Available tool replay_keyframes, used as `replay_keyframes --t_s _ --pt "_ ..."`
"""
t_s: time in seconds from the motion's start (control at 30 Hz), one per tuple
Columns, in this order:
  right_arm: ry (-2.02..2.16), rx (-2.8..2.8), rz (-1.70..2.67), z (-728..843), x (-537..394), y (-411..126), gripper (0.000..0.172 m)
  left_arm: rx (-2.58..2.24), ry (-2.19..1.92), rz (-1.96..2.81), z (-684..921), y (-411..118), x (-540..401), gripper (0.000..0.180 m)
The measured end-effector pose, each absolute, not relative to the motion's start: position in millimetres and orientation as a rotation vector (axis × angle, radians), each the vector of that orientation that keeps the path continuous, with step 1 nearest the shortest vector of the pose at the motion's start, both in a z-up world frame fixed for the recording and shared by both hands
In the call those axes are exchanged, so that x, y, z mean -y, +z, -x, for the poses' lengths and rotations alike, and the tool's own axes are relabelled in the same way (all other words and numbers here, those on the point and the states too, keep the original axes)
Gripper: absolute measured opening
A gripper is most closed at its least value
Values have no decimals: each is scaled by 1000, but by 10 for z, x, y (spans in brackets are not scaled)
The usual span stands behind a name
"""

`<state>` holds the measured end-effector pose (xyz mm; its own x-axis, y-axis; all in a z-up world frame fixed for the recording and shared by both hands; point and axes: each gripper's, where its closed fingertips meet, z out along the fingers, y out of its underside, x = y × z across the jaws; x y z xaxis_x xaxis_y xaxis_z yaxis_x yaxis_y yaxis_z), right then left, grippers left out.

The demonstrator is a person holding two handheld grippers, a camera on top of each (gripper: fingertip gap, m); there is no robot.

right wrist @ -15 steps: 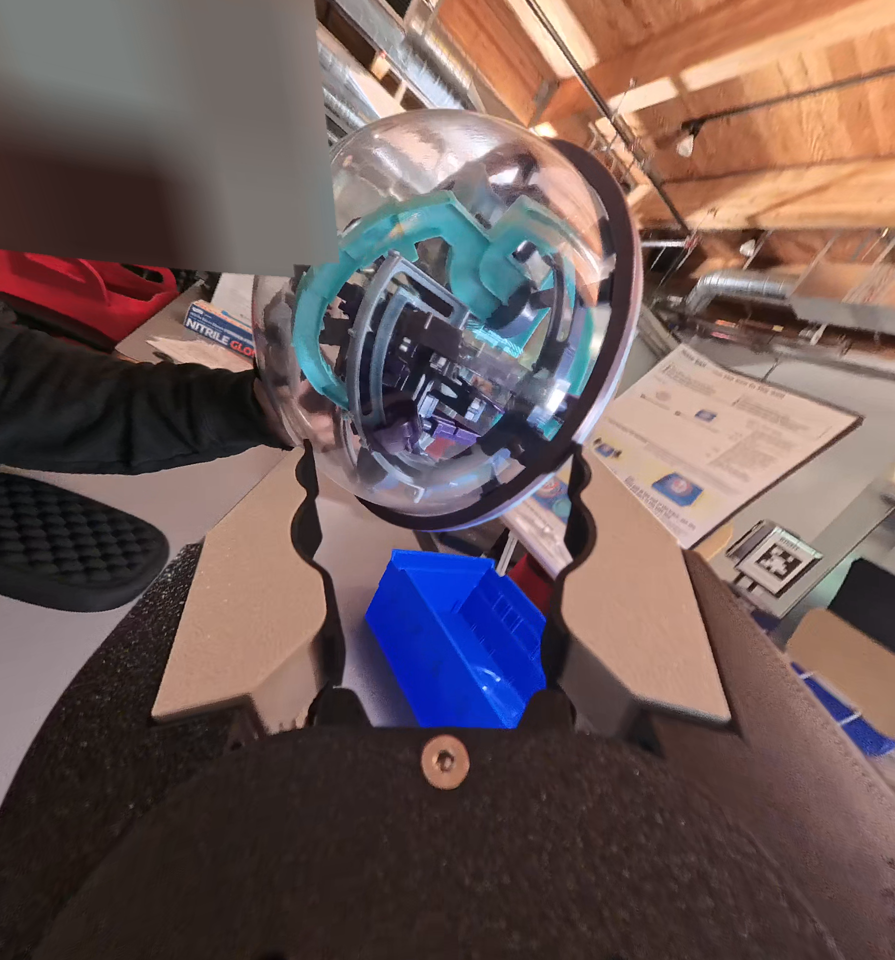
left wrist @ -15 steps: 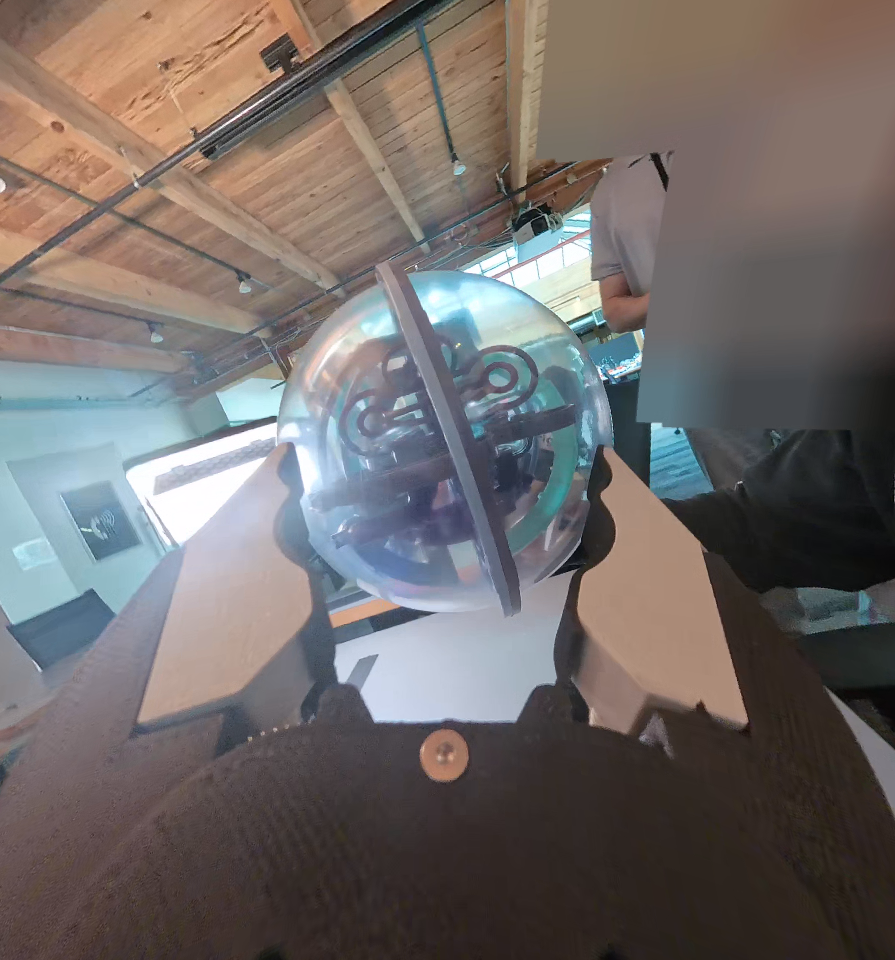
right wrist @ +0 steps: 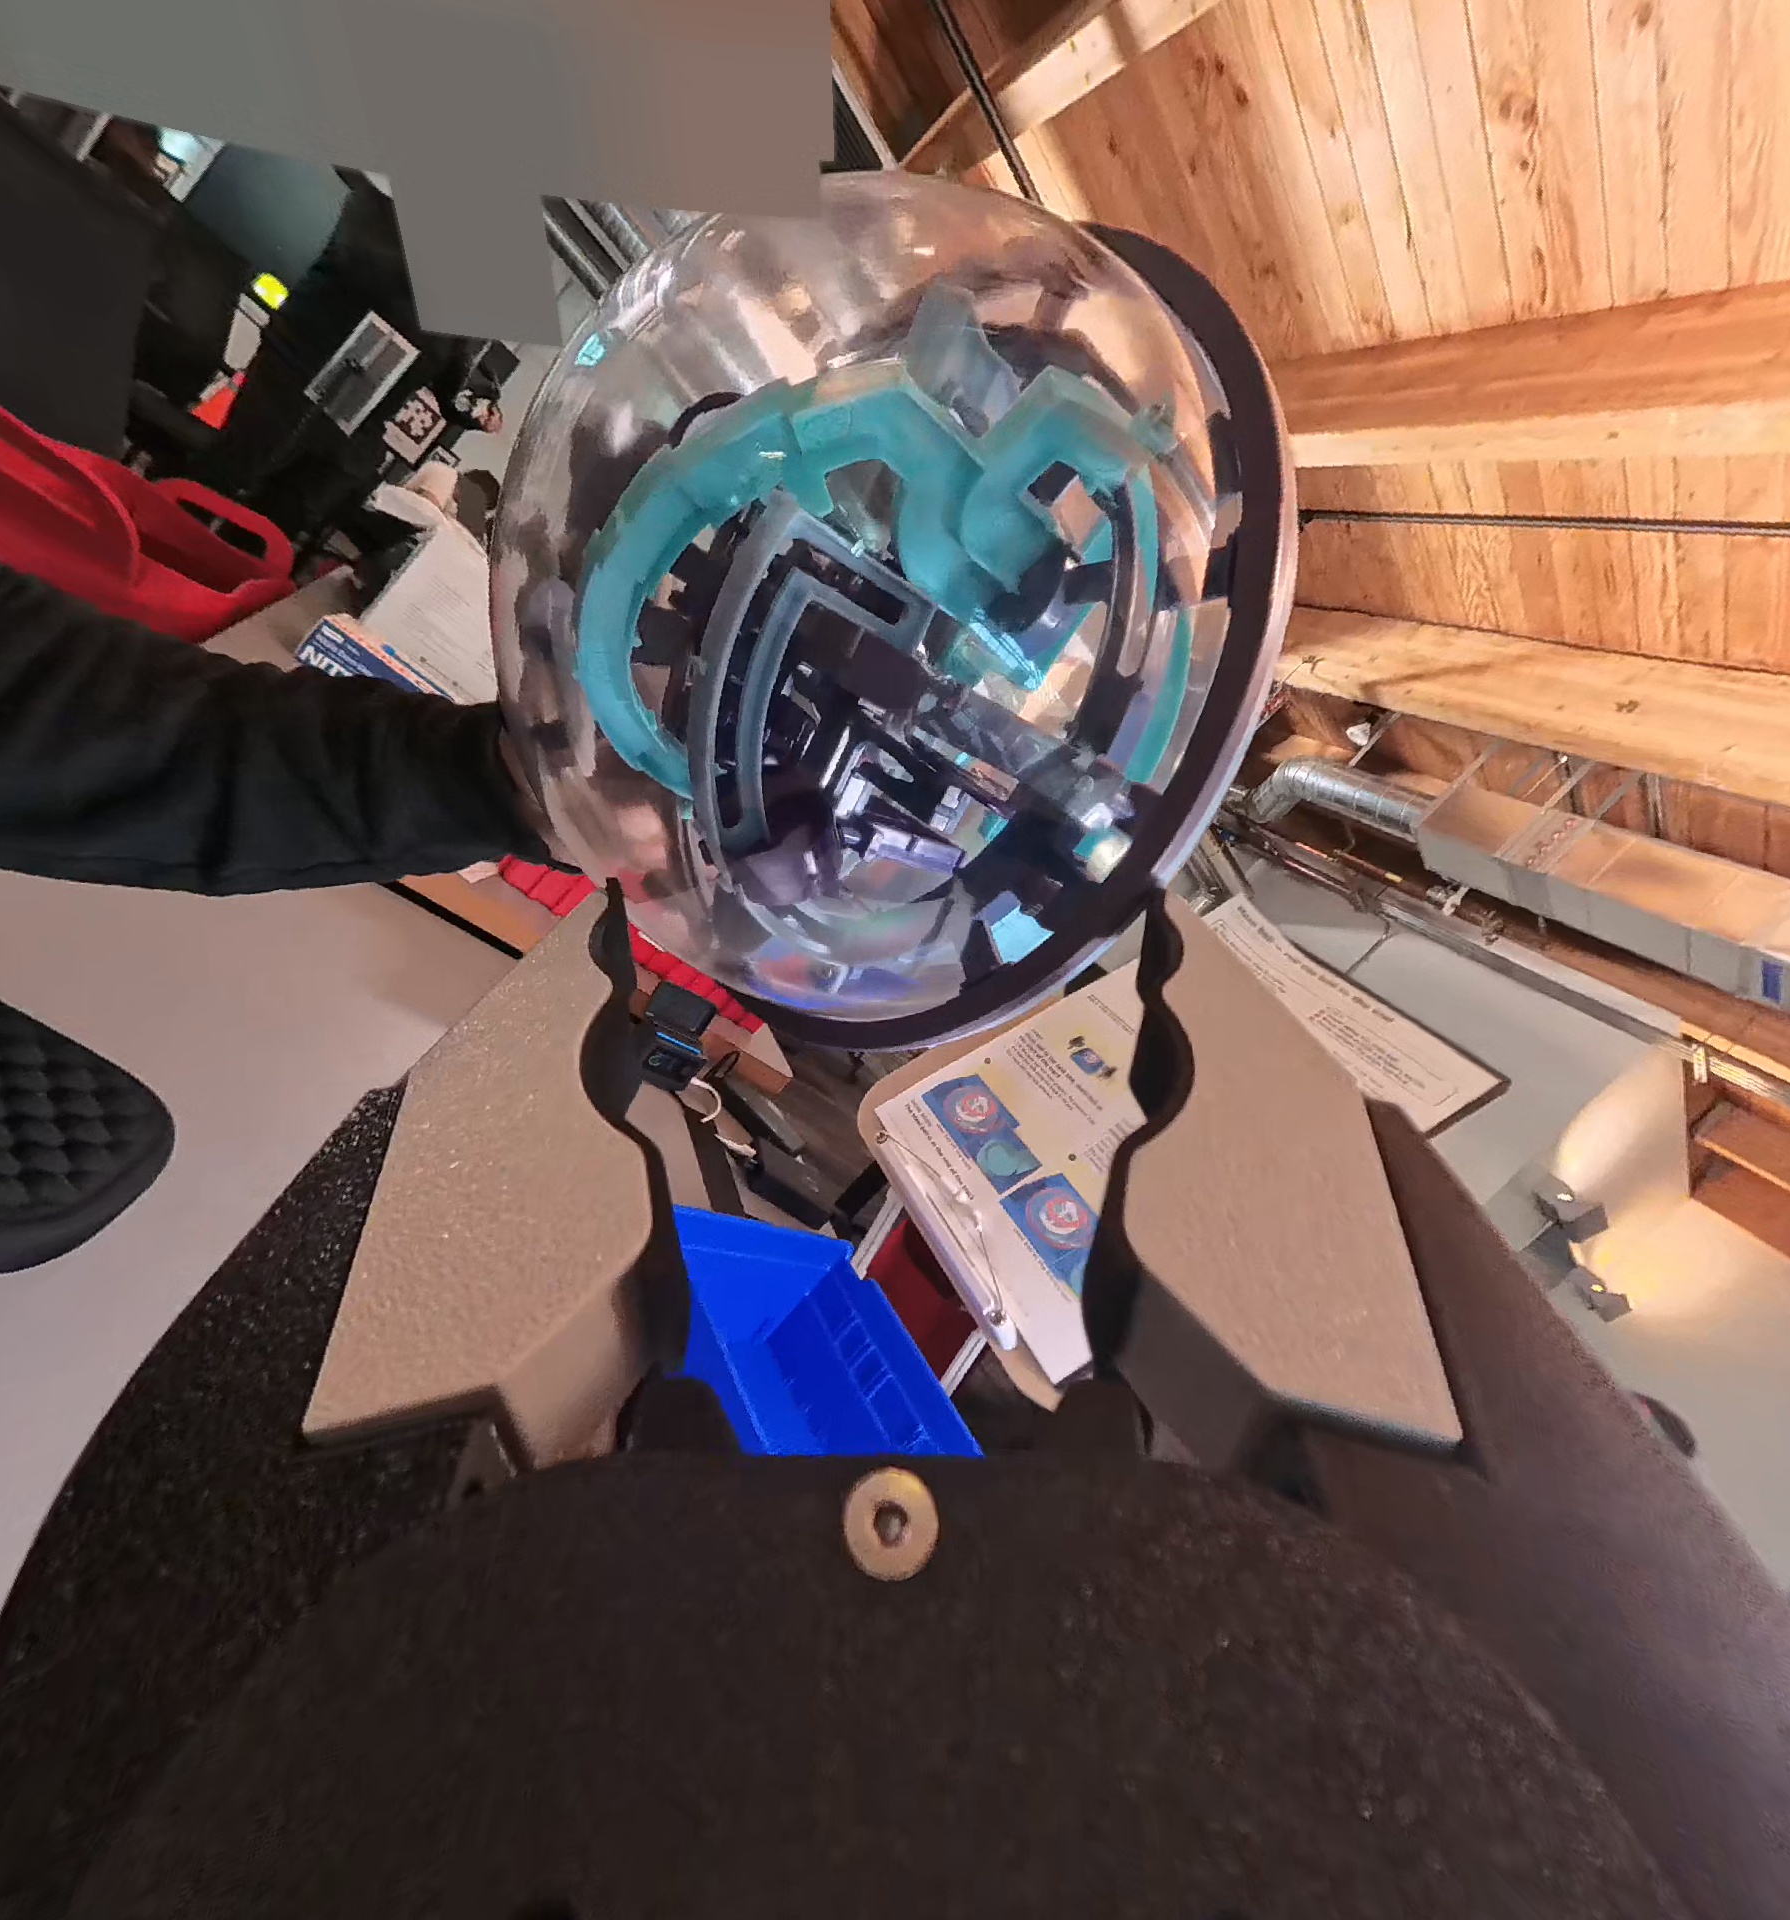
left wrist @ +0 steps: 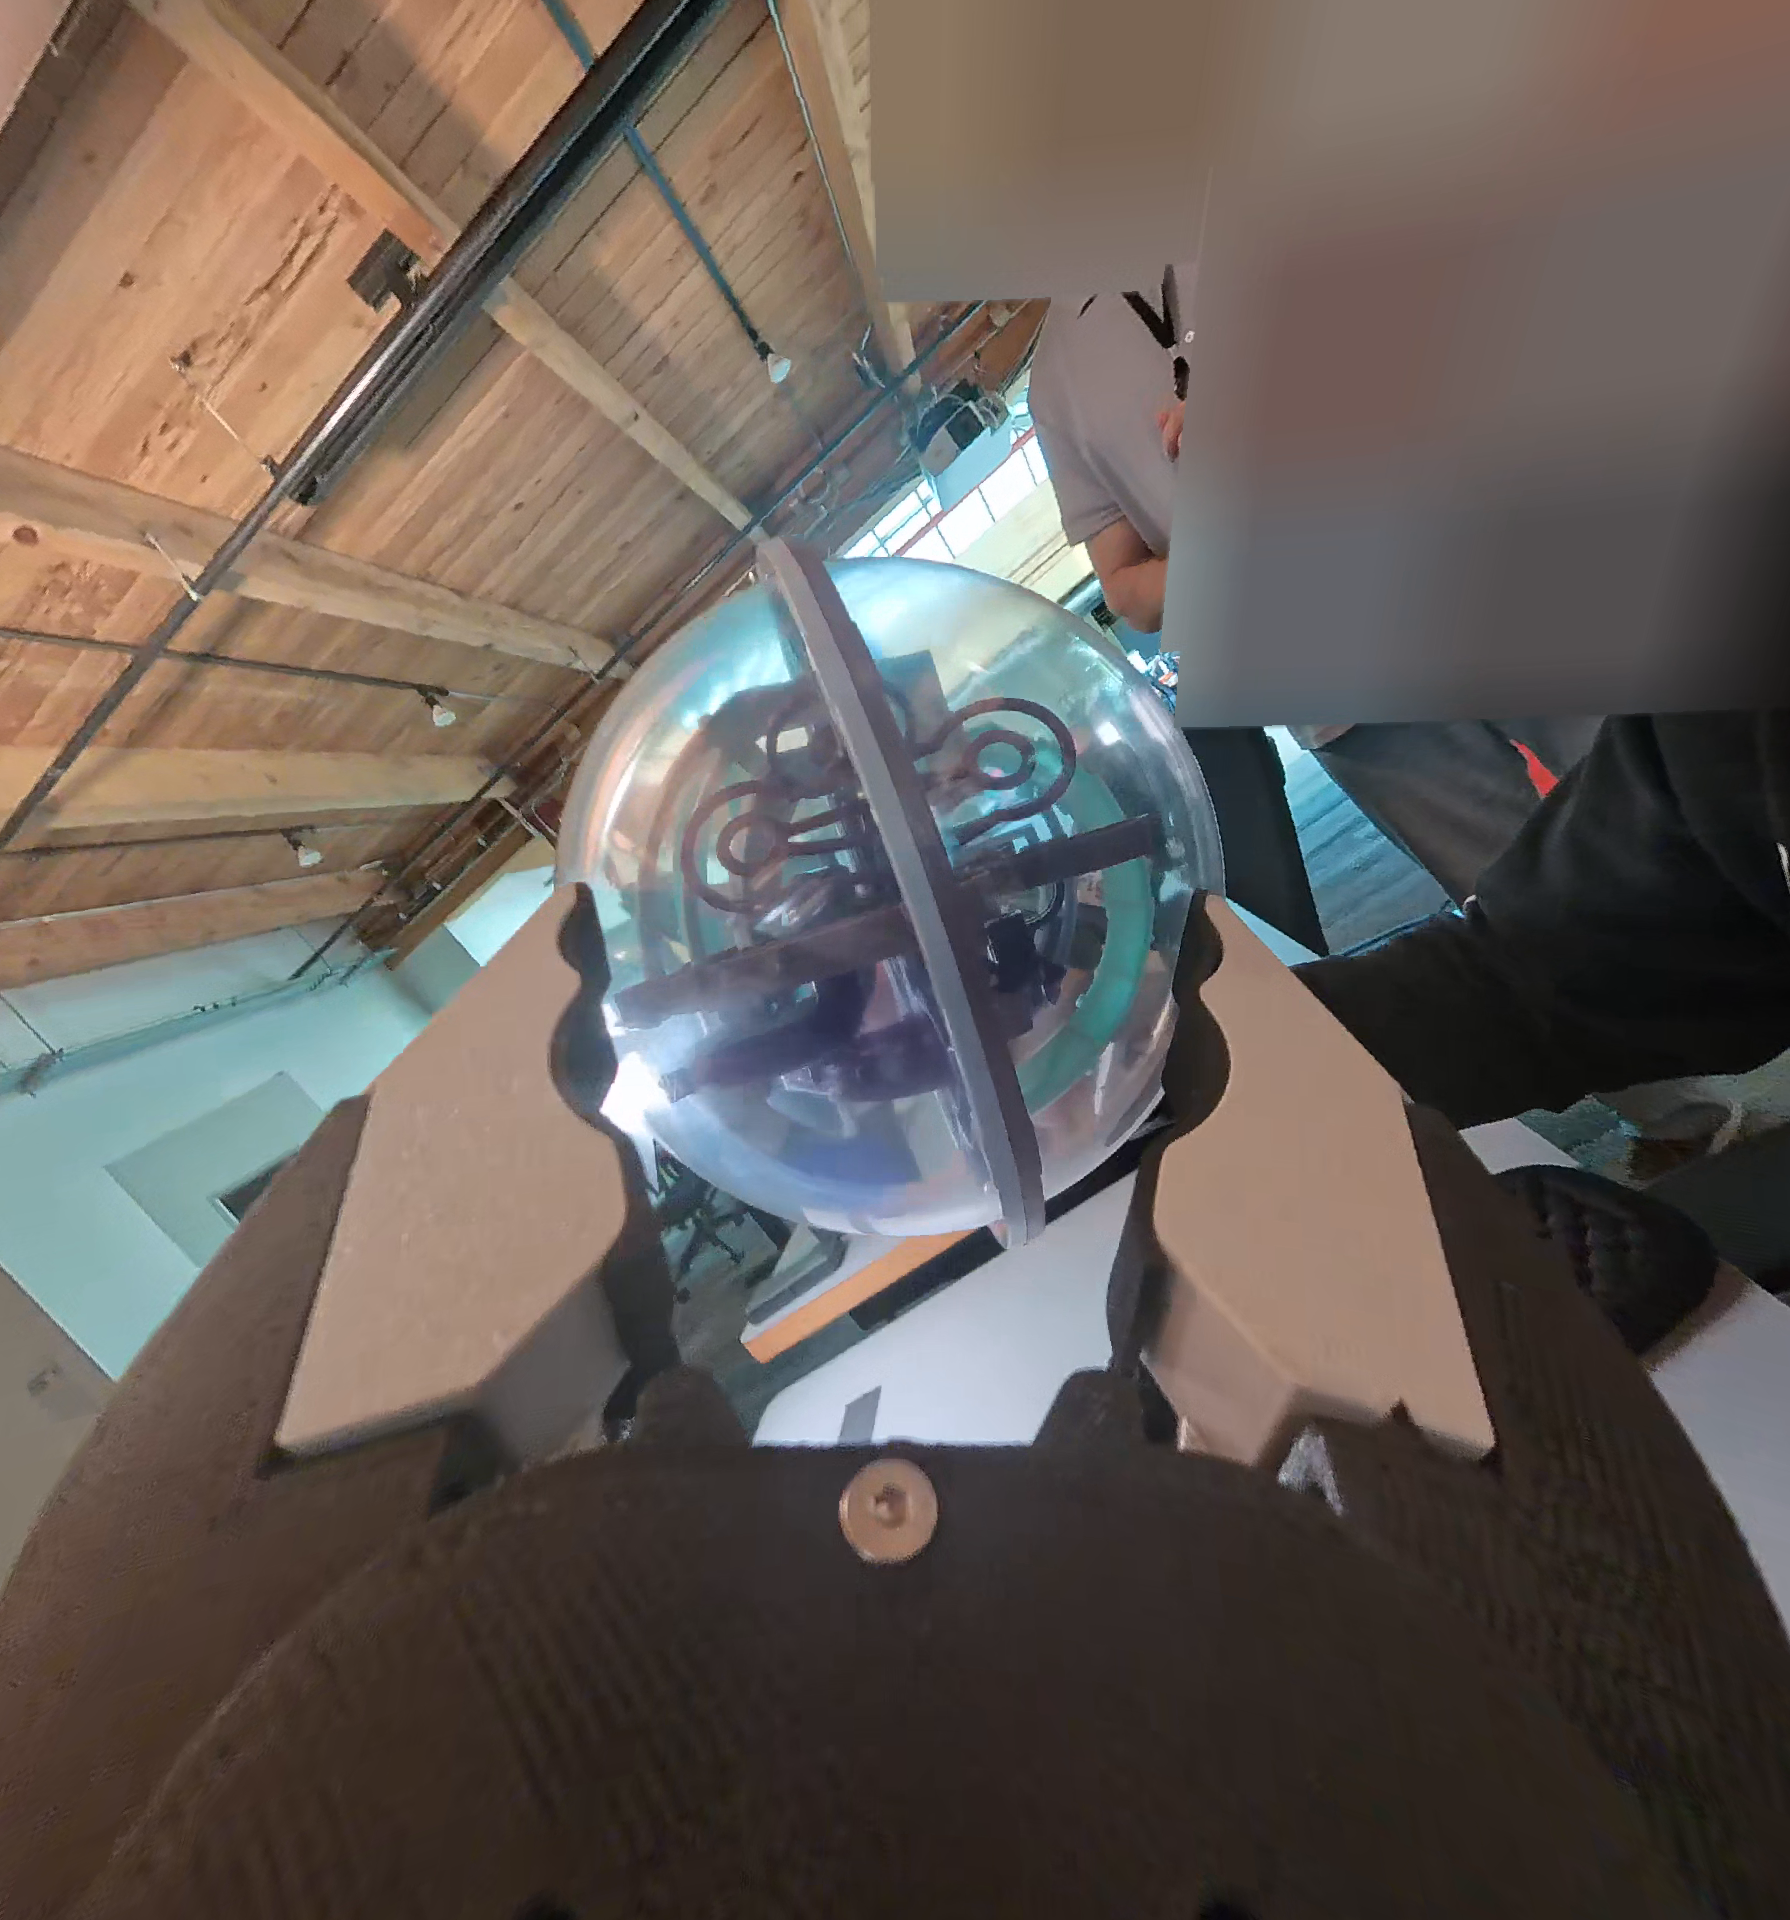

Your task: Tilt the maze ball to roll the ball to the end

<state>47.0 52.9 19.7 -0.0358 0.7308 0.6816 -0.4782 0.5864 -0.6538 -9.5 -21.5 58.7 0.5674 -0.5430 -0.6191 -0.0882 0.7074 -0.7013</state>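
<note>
- While lifted clear of table (left wrist: 974,1371), maze ball (left wrist: 886,894) pinched by left gripper (left wrist: 886,997) and right gripper (right wrist: 880,966), fingertips pressing opposite sides.
- Two-sided hold likely for controlled tilting.

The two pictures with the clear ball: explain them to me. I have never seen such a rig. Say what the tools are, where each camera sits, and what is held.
No robot here: a person holds two hand-held grippers, each with a camera looking forward along its two tan fingers. In the left wrist view, the left gripper clamps the maze ball, a clear sphere with tracks inside, between its fingers. In the right wrist view, the right gripper grips the same ball from its other side, around the dark rim. The ball is lifted towards a wooden ceiling. Below sit a pale table and a blue bin.
</note>
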Motion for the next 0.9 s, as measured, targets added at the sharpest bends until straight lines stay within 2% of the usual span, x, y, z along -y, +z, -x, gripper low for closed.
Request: replay_keyframes --t_s 0.47,0.9 --pt "929 1248 222 -644 -402 327 97 -982 -281 819 -51 673 297 109" --pt "986 1257 327 -496 -585 131 99 -925 -268 901 -6 565 130 113"
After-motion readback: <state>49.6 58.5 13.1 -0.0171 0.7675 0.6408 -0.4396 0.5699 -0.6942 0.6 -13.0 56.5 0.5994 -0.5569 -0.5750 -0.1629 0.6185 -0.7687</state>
